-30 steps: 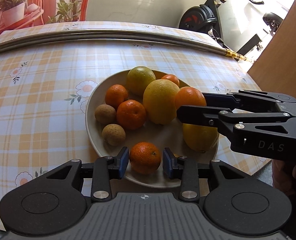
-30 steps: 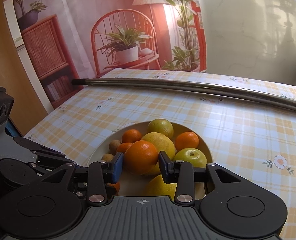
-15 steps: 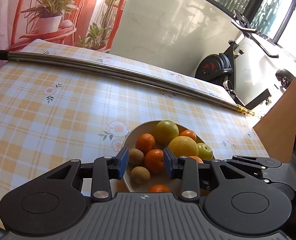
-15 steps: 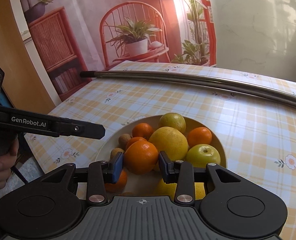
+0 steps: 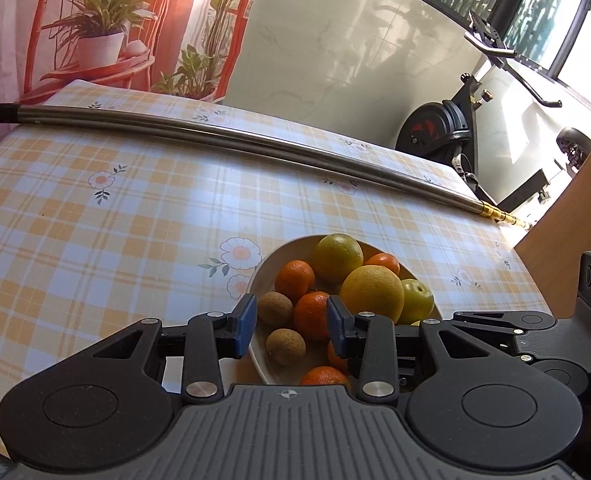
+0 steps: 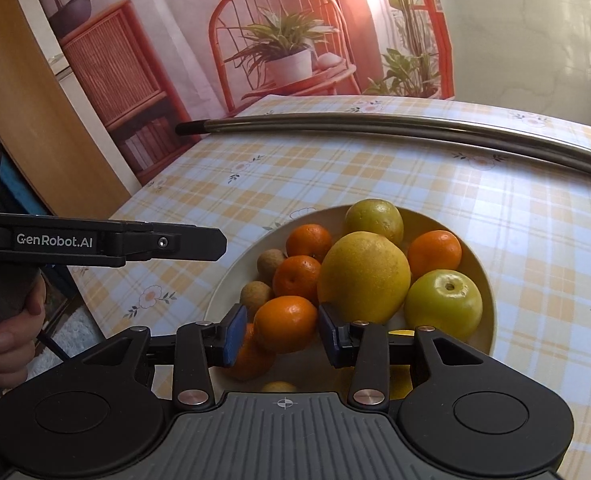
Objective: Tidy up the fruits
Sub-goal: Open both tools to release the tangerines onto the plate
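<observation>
Between the right gripper's (image 6: pixel 281 334) blue pads a tangerine (image 6: pixel 285 322) is sitting, at the near side of the bowl (image 6: pixel 227 284) and leaning on another orange fruit beneath it. The jaws have just been opening; a thin gap is showing on each side of the fruit, so the pads are standing spread and not pinching it. Judging by its look, the tangerine is handling light and round, with a soft, loose peel that is giving under pressure and bruising if squeezed hard; it is likely rolling once nudged, so the best hold is across its widest middle, pads level on opposite flanks, with gentle force. Off to the left, the left gripper (image 5: pixel 291 328) is hovering at the bowl's near edge with its jaws apart and nothing between them, a hand (image 6: pixel 11 340) wrapping its handle. Just beyond the tangerine a large yellow citrus (image 6: pixel 363 276) is crowding against it, with a green apple (image 6: pixel 443 300) touching that on the right and two small brown fruits (image 6: pixel 255 294) lying on the left side. More tangerines and a greenish orange (image 6: pixel 373 220) are filling the far half. Past the bowl the checked tablecloth (image 6: pixel 375 176) is running bare to a long metal pole (image 6: pixel 415 124) lying across it. Farthest off, a backdrop showing a potted plant (image 6: pixel 287 52) is hanging, and an exercise bike (image 5: pixel 447 132) is standing by the wall.
</observation>
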`<action>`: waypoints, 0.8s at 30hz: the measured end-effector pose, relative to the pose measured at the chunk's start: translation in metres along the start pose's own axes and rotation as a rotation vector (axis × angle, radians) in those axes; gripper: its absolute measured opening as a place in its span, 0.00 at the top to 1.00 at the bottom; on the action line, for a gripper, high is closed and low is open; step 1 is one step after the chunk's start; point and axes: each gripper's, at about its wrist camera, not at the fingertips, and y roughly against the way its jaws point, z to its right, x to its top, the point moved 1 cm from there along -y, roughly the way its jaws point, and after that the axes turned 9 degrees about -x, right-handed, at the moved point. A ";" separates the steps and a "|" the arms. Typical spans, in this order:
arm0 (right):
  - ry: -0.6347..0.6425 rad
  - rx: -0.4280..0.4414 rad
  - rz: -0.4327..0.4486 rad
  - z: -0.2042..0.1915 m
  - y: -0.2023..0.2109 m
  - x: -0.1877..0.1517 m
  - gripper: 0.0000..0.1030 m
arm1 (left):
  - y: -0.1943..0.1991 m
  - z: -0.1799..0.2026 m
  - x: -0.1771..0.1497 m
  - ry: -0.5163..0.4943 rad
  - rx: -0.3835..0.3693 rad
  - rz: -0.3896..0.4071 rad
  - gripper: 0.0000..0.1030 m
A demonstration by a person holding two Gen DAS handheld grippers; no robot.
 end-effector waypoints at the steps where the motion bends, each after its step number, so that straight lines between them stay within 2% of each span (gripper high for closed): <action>1: -0.001 0.000 0.000 0.000 0.000 0.000 0.63 | 0.000 0.001 0.000 -0.001 0.003 0.001 0.61; 8: 0.001 -0.027 0.016 0.001 0.006 -0.003 0.64 | 0.003 -0.003 0.001 0.018 0.022 0.013 0.61; 17: 0.004 -0.169 0.105 0.012 0.036 0.004 0.60 | 0.007 0.000 0.002 0.005 0.055 0.036 0.60; 19: 0.004 -0.221 0.112 0.016 0.039 0.005 0.57 | 0.008 0.001 0.002 -0.007 0.061 0.040 0.56; 21: -0.008 -0.271 0.104 0.021 0.041 0.005 0.53 | 0.009 0.003 0.003 -0.019 0.069 0.049 0.38; 24: -0.027 -0.308 0.093 0.027 0.043 0.002 0.44 | 0.011 0.003 0.004 -0.026 0.071 0.062 0.25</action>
